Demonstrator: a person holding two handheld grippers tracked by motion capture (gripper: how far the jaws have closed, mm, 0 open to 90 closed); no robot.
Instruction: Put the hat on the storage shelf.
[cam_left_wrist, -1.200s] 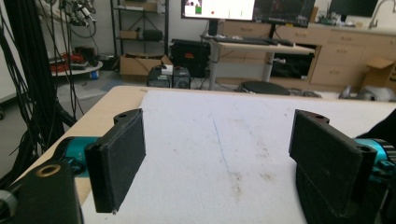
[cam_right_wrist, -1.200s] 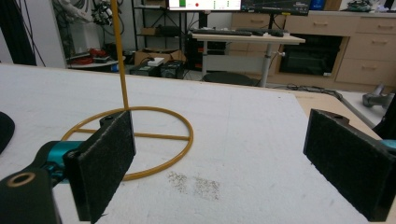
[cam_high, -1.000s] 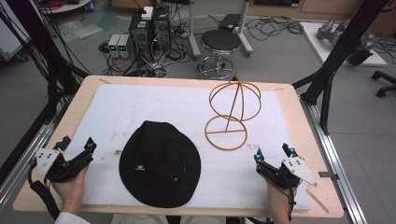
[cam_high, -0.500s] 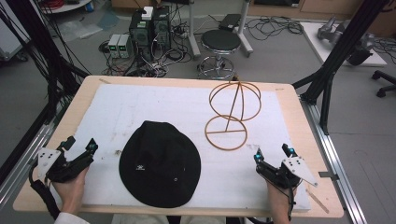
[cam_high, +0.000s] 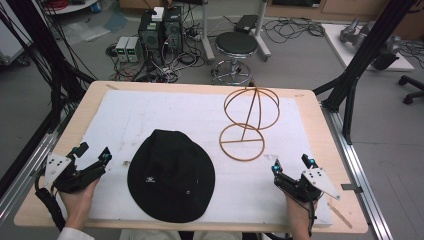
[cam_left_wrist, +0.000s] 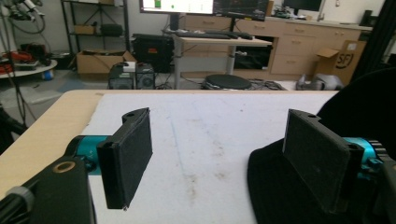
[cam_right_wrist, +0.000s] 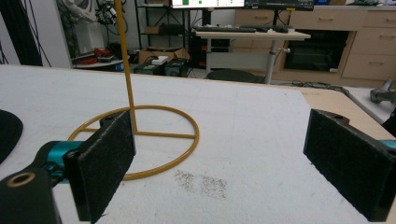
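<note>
High view: black hat flat, both grippers spread

High view shows the black hat (cam_high: 171, 175) lying flat on the white mat (cam_high: 150, 115) of the worktop (cam_high: 320, 130), in the lower middle of the frame. The wire hat stand (cam_high: 248, 122) stands upright right of centre, apart from the hat. The left gripper (cam_high: 92, 155) is at the lower left, just beside the hat brim, with its fingers spread and holding nothing. In the left gripper view the brim lies under the right finger (cam_left_wrist: 314, 156). The right gripper (cam_high: 292, 164) is at the lower right, near the stand's base ring, fingers also spread and empty.
</note>
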